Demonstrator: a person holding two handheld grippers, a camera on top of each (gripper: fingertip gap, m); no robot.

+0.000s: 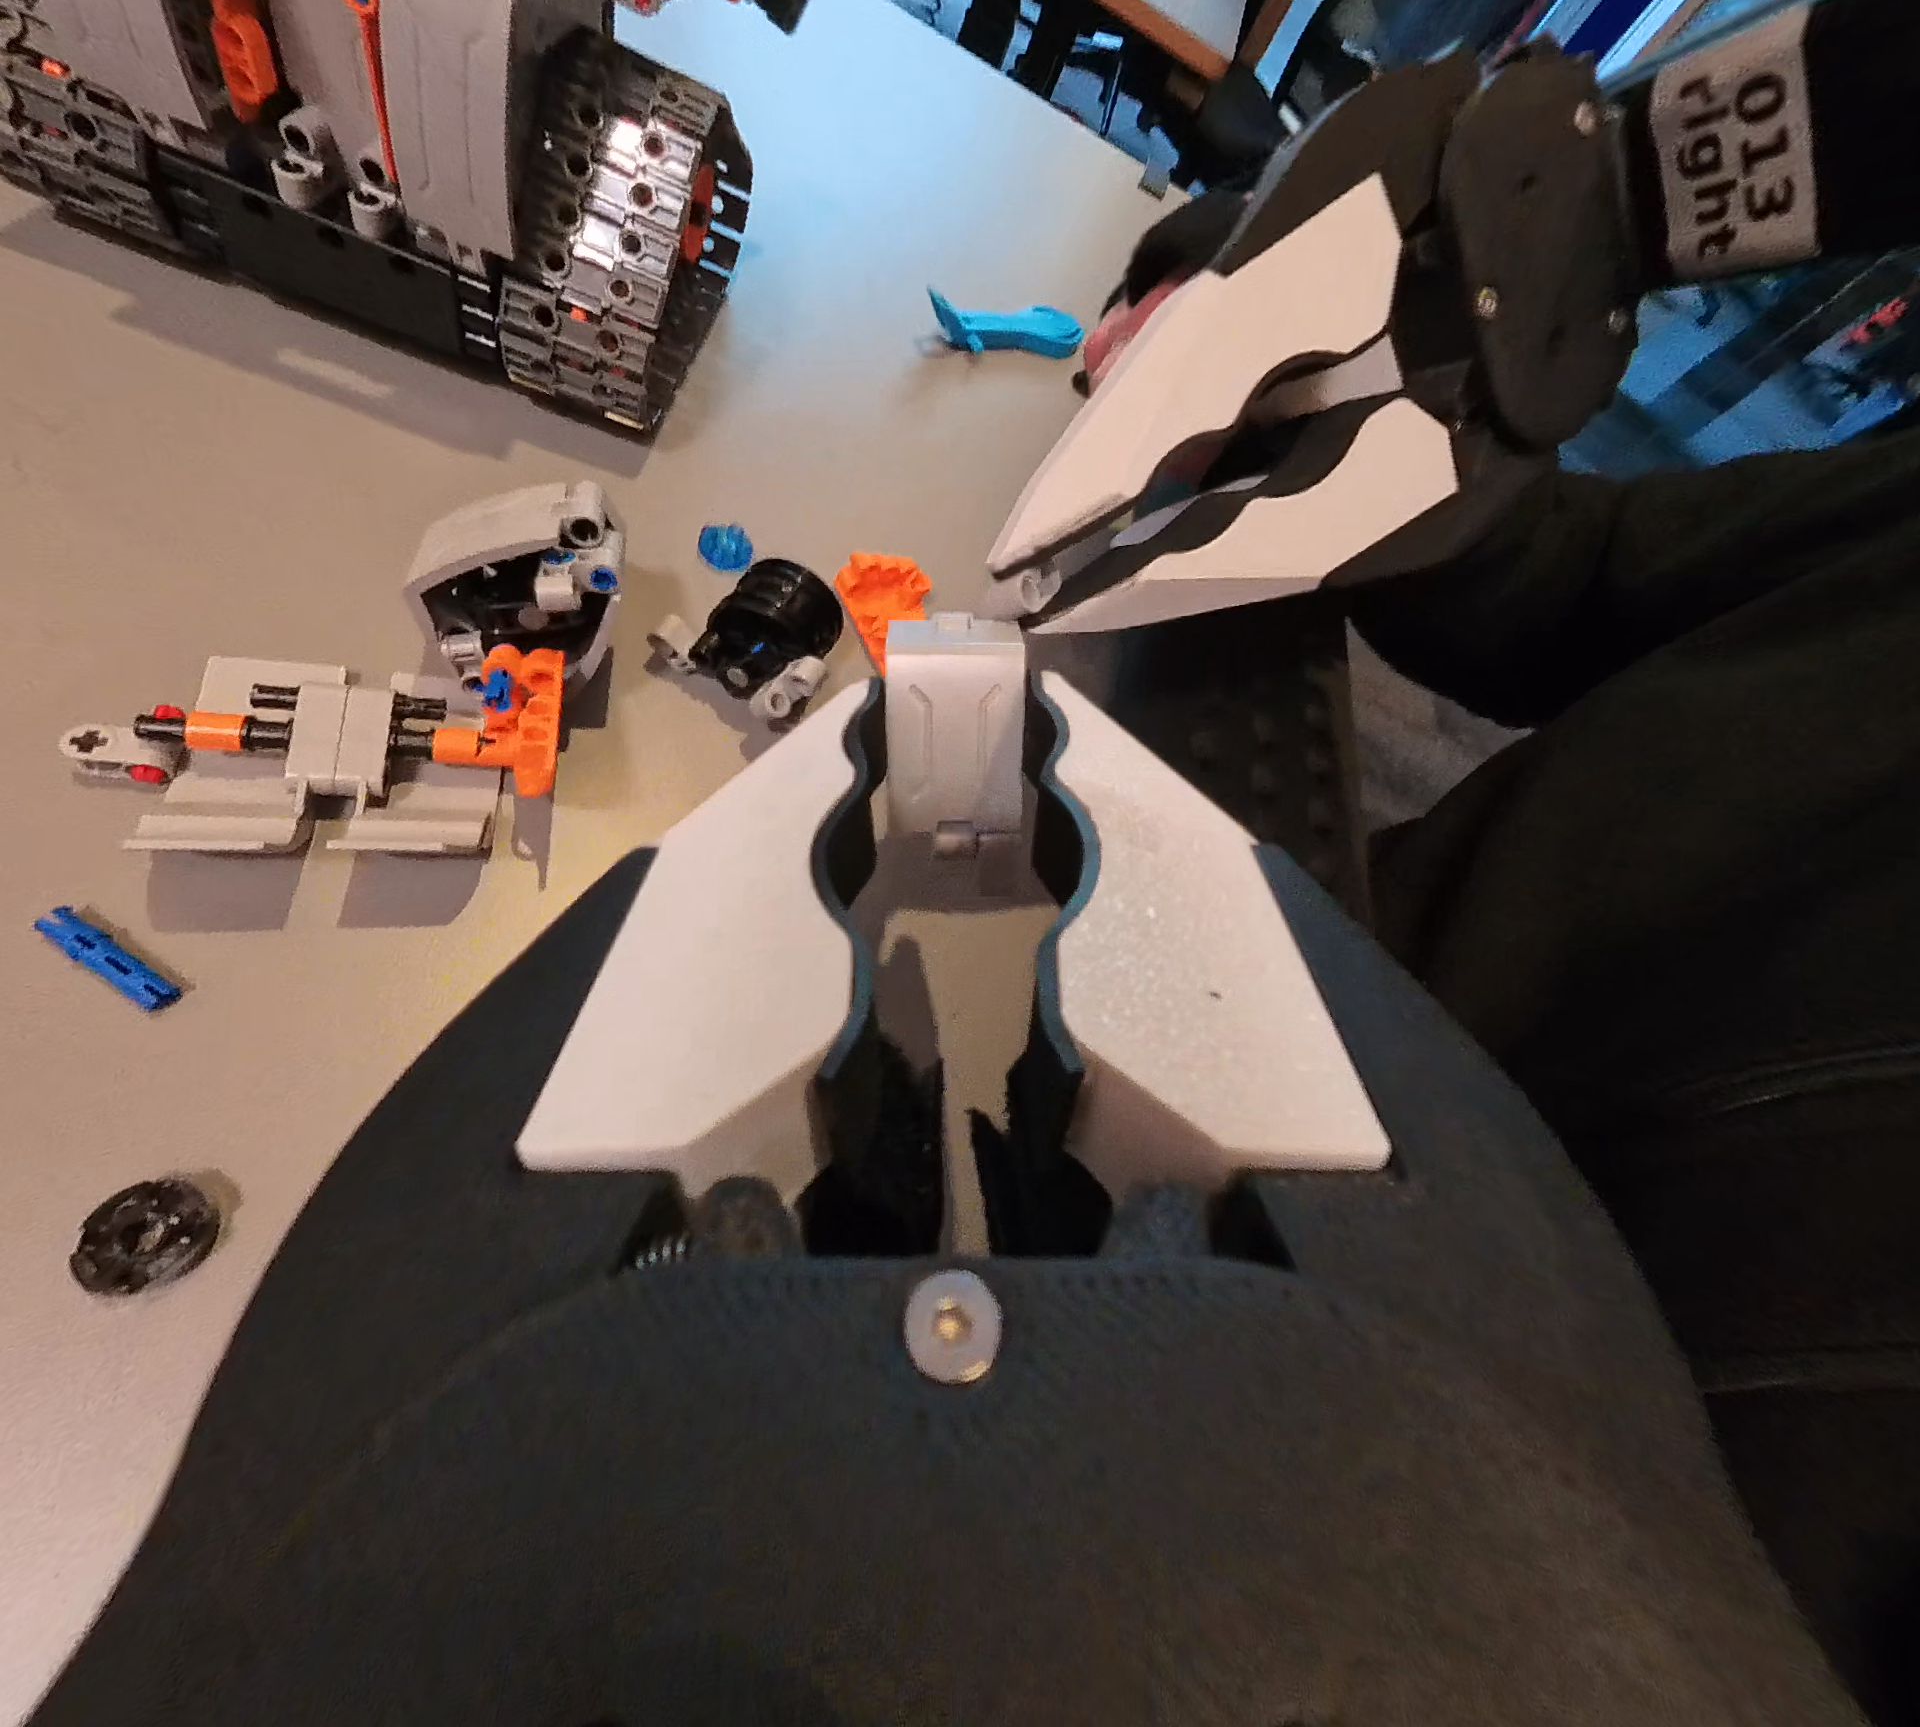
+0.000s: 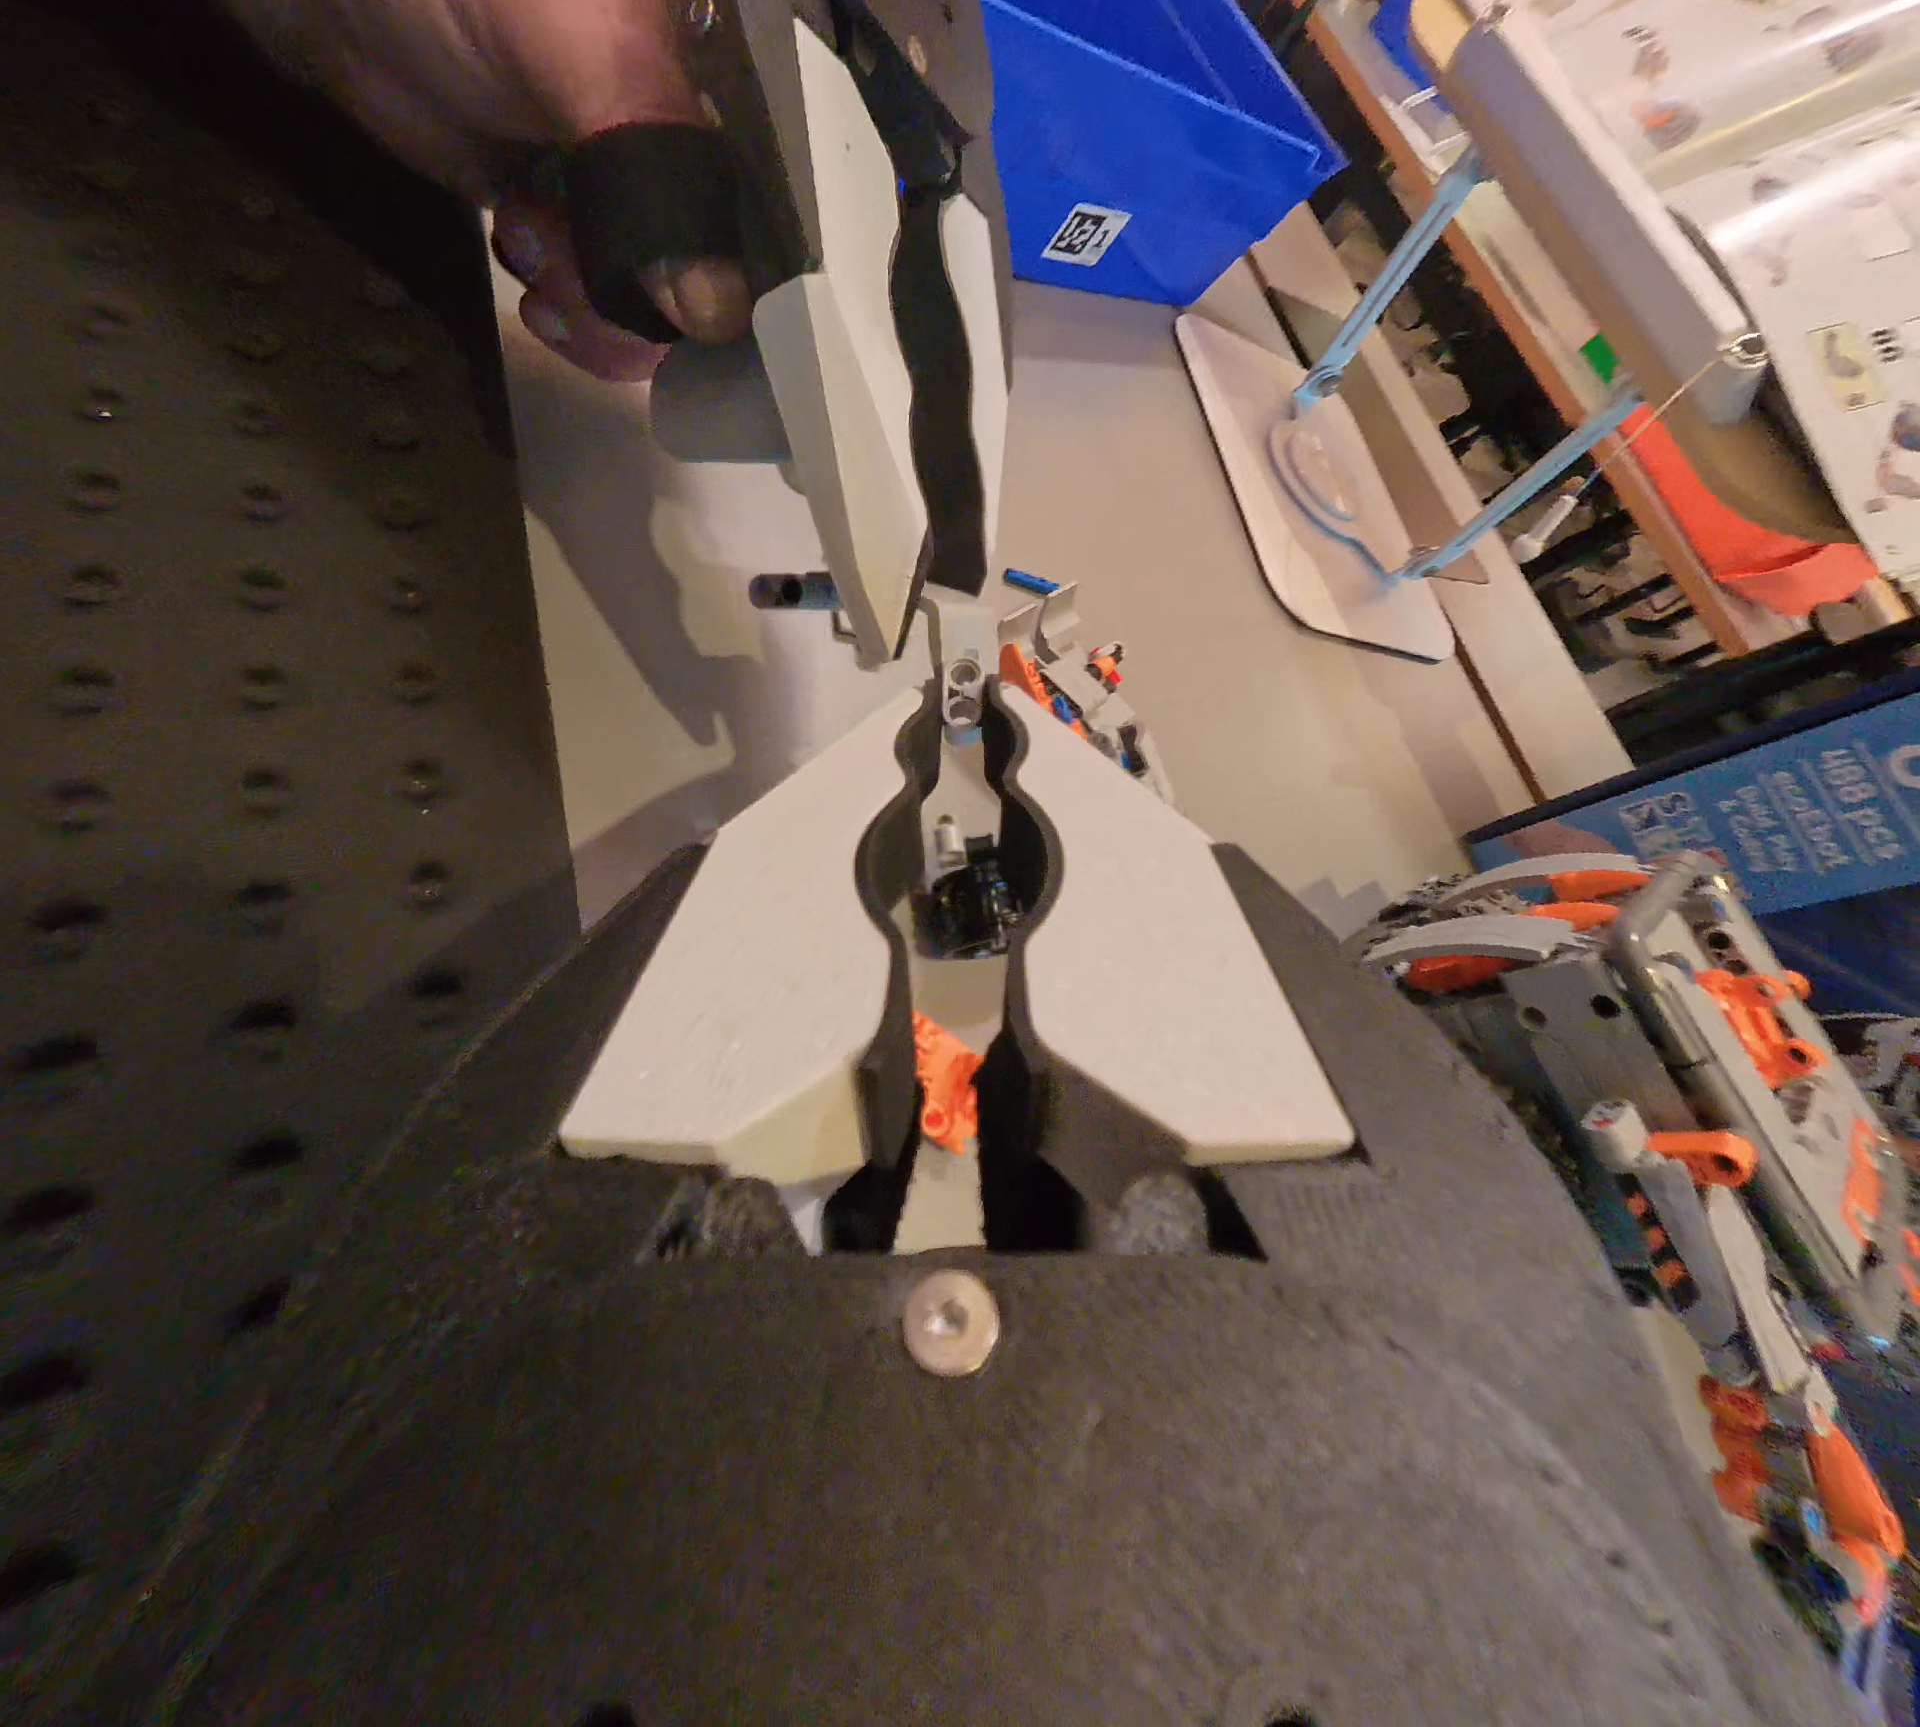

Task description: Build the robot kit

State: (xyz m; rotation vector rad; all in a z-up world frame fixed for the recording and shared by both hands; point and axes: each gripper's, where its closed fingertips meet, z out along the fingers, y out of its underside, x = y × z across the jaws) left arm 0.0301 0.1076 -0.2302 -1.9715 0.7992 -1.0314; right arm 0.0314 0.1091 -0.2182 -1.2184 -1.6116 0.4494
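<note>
My left gripper (image 1: 954,690) is shut on a grey curved panel (image 1: 951,747) and holds it above the table. The panel also shows in the right wrist view (image 2: 717,420), behind the left gripper (image 2: 920,607). My right gripper (image 2: 961,692) is shut on a small grey connector with round holes (image 2: 964,678). In the left wrist view the right gripper (image 1: 1023,602) comes in from the upper right, its tips at the panel's far right corner. I cannot tell whether connector and panel touch.
A large grey and orange tracked brick model (image 1: 416,119) stands at the back left. Loose parts lie on the table: a grey dome piece (image 1: 499,555), a flat grey-orange assembly (image 1: 322,742), a black part (image 1: 774,623), a blue pin (image 1: 104,955). A blue bin (image 2: 1122,77) stands farther off. My two grippers' fingertips are within a few centimetres of each other. It is some 9 cm from my left tips to the grey dome piece (image 1: 499,555).
</note>
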